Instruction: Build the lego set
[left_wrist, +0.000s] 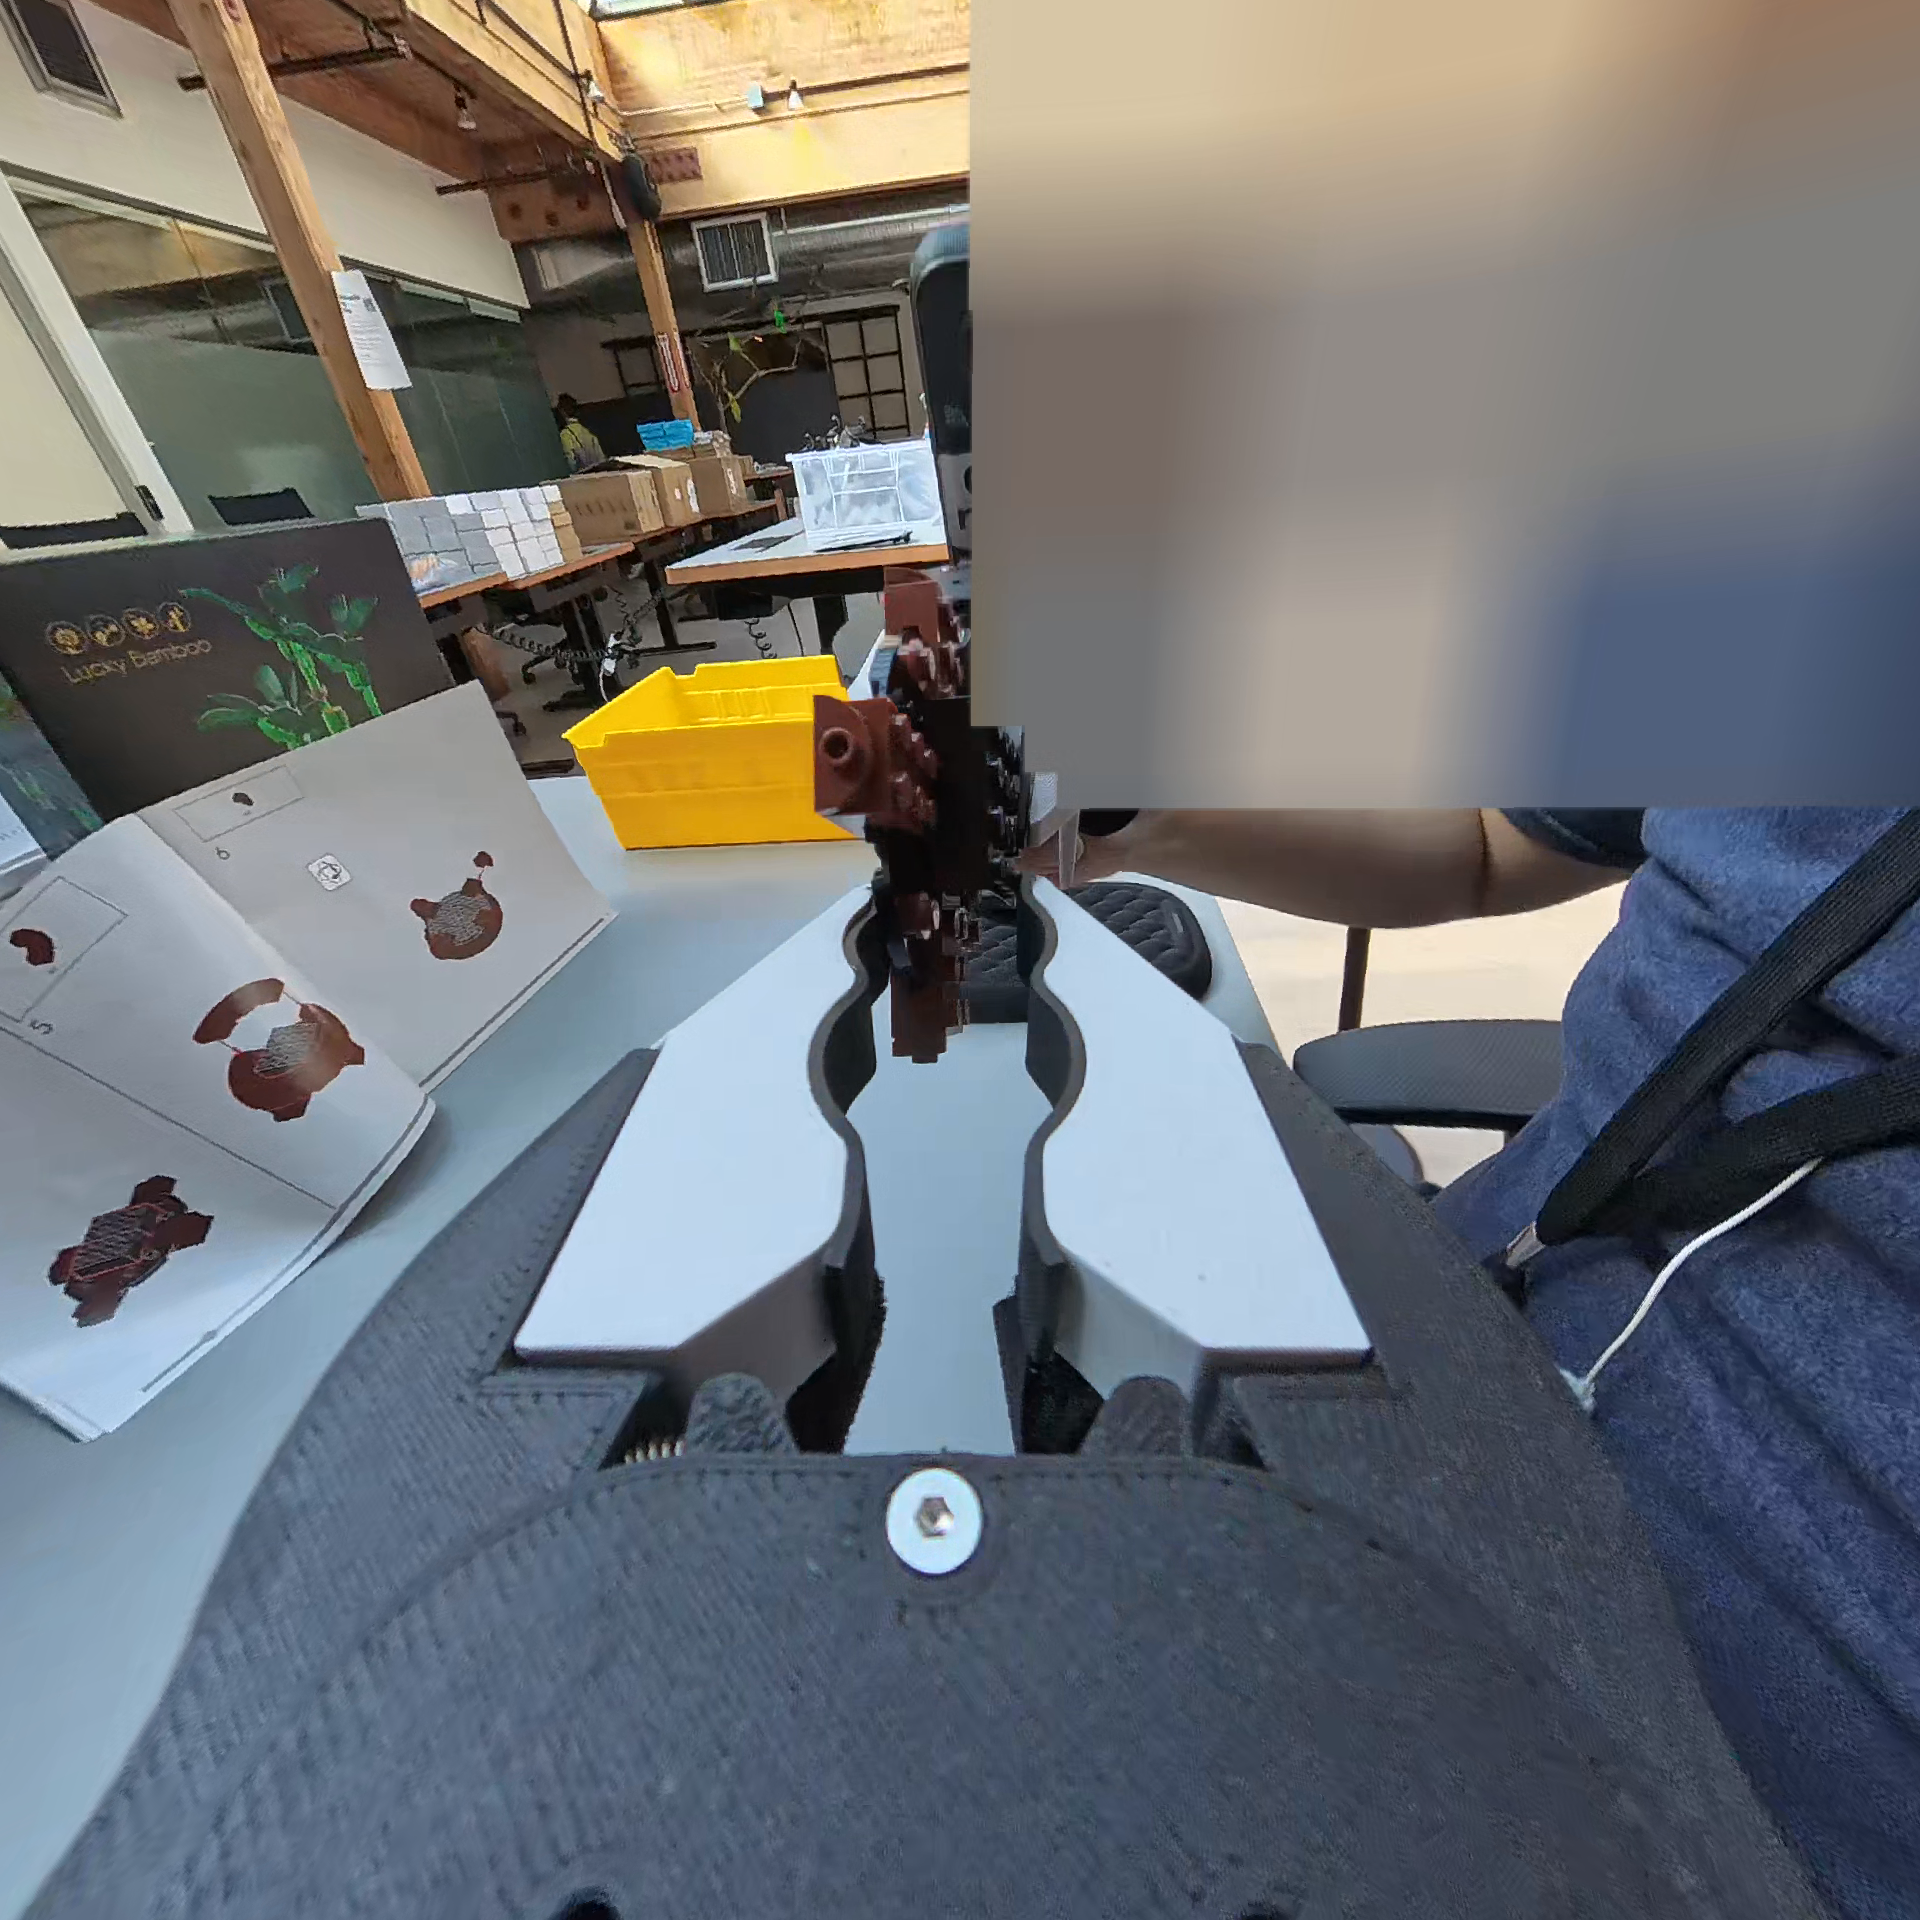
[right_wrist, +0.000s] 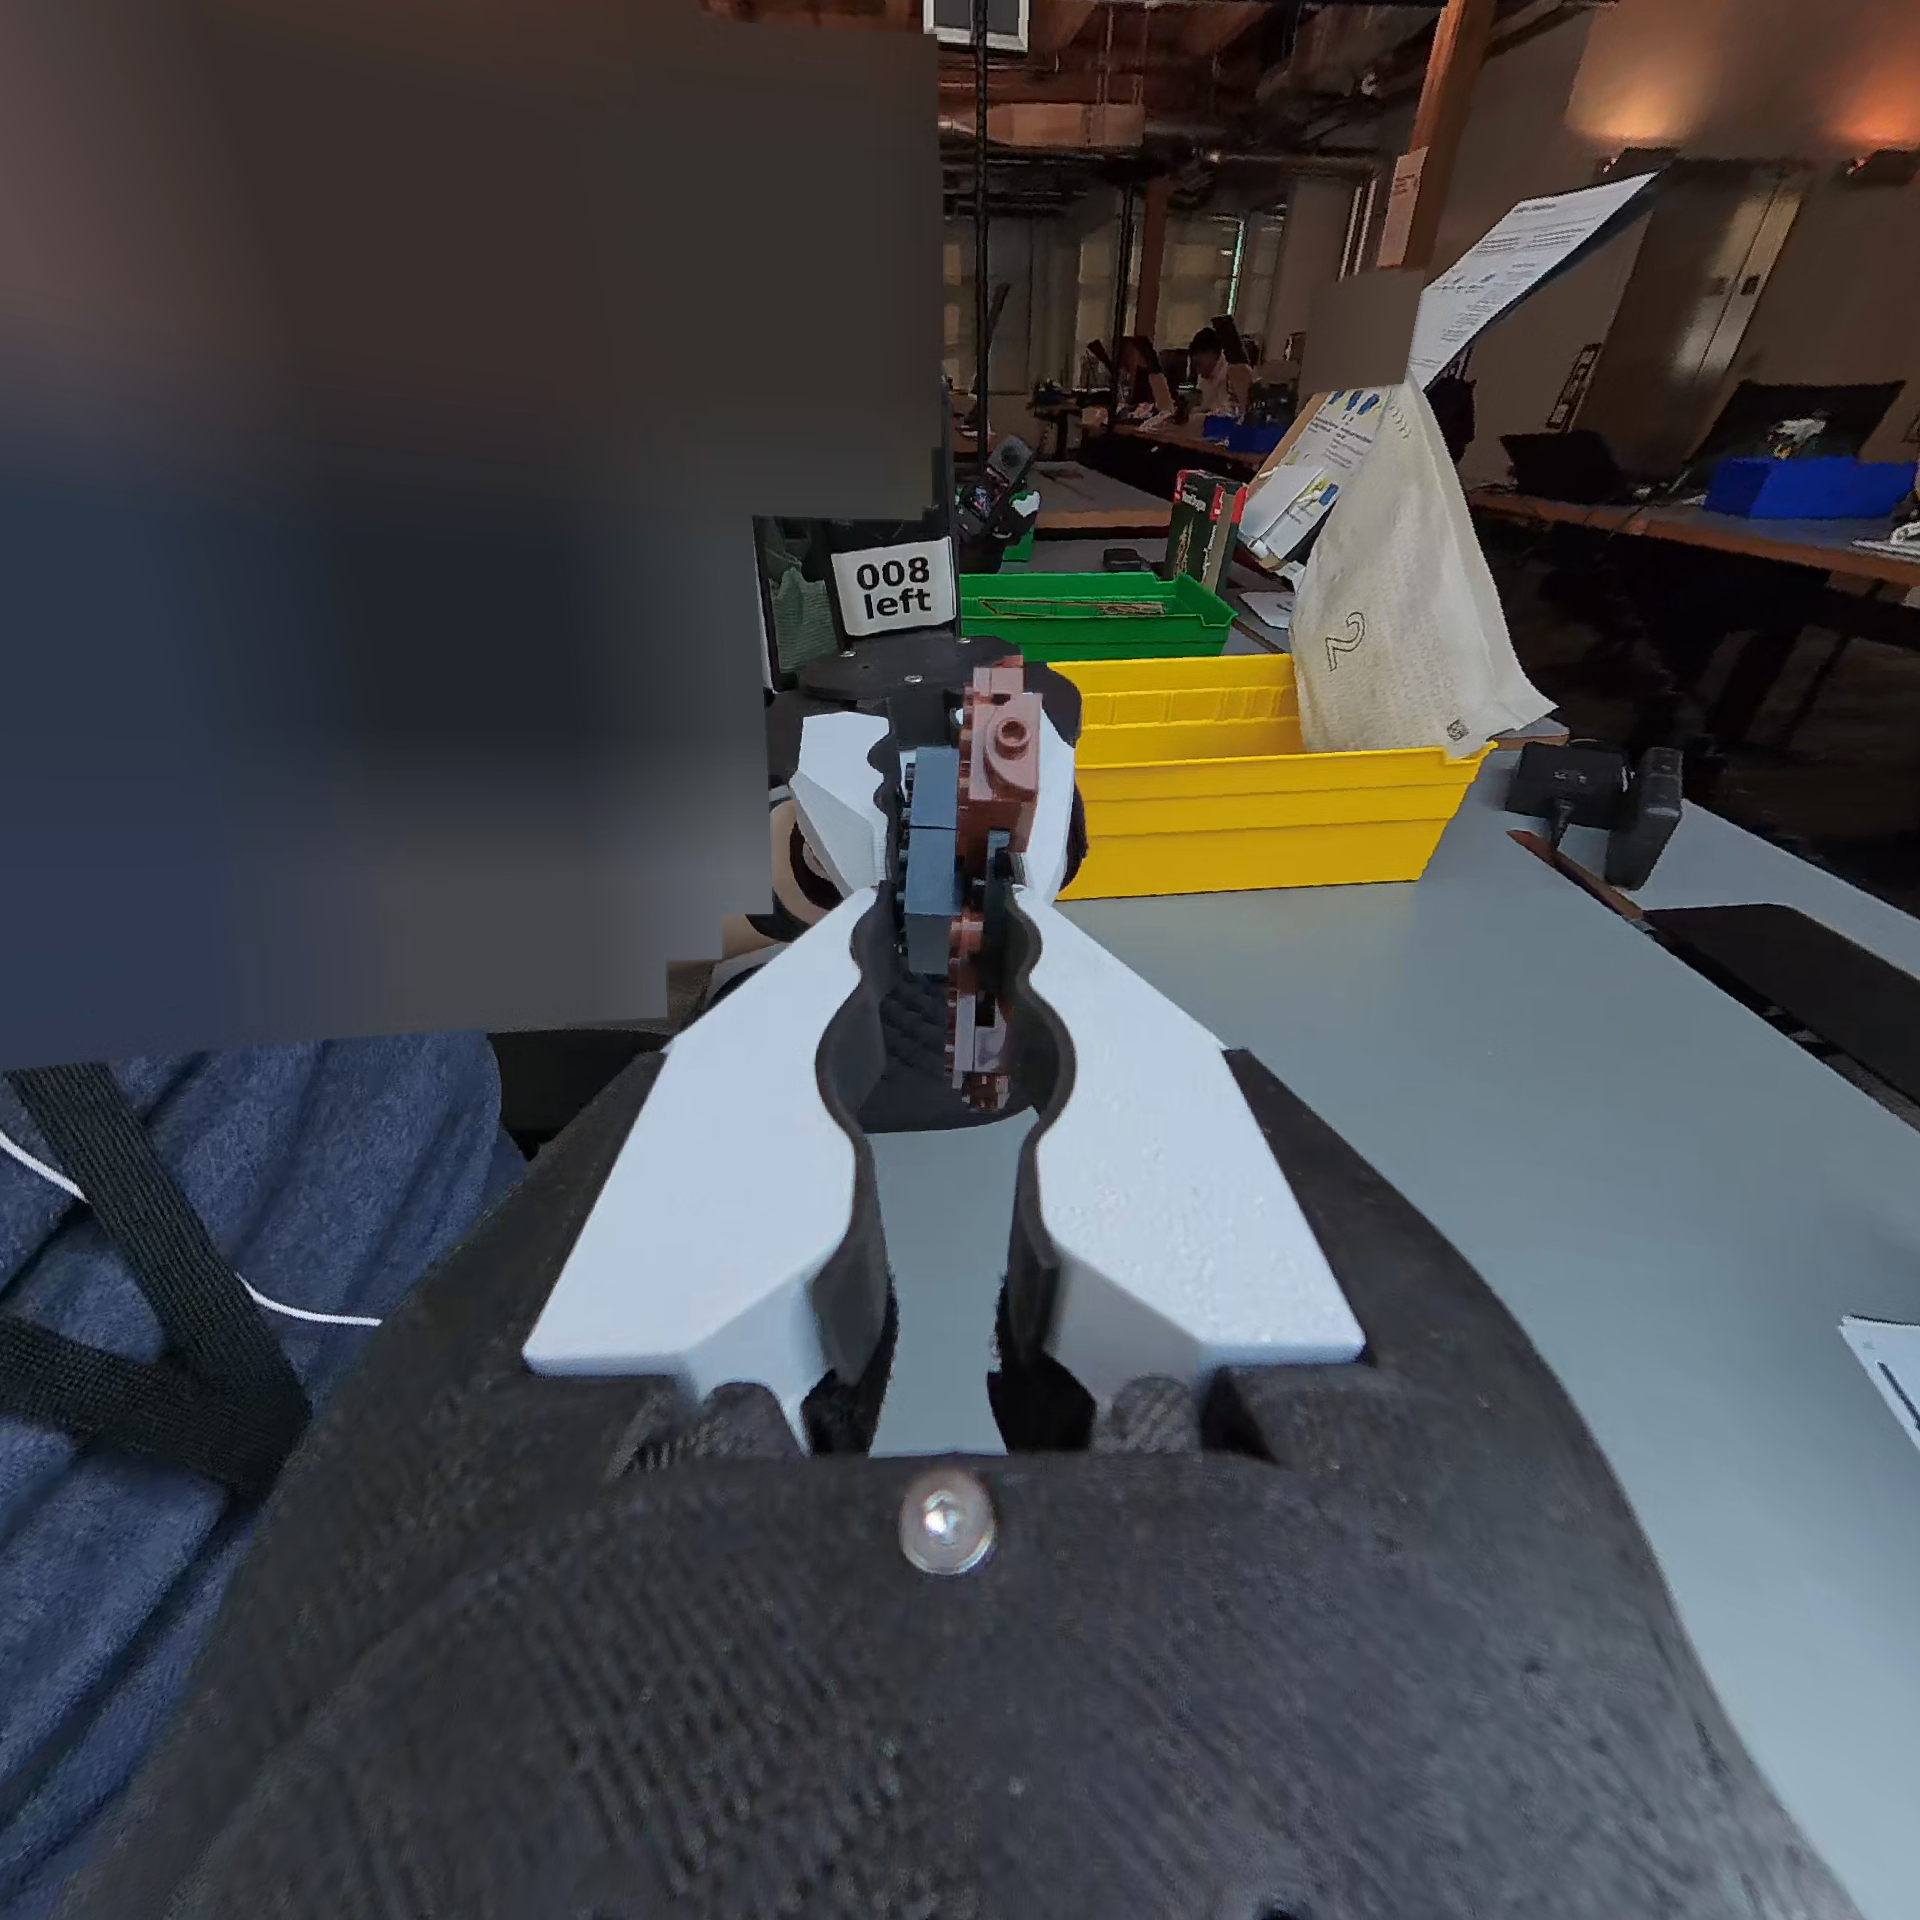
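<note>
A flat brown lego assembly (left_wrist: 914, 790) with dark plates on one side is held upright, edge-on, above the grey table (left_wrist: 707, 935). My left gripper (left_wrist: 951, 914) is shut on its lower edge. In the right wrist view the same assembly (right_wrist: 992, 790) shows brown bricks and a dark blue plate. My right gripper (right_wrist: 951, 914) is shut on it from the opposite side. The left gripper's white fingers (right_wrist: 842, 800) show just behind the assembly. A fingertip of the right gripper (left_wrist: 1044, 821) shows past the assembly in the left wrist view.
An open instruction booklet (left_wrist: 260, 1039) leans against the set's dark box (left_wrist: 208, 644) on the left. A yellow bin (left_wrist: 707, 800) (right_wrist: 1247, 831) stands behind the assembly, holding a white paper bag (right_wrist: 1392, 603). A green tray (right_wrist: 1091, 613) and a black device (right_wrist: 1600, 790) lie farther off. A forearm (left_wrist: 1299, 862) reaches in. Less than 4 cm separates the two grippers' tips.
</note>
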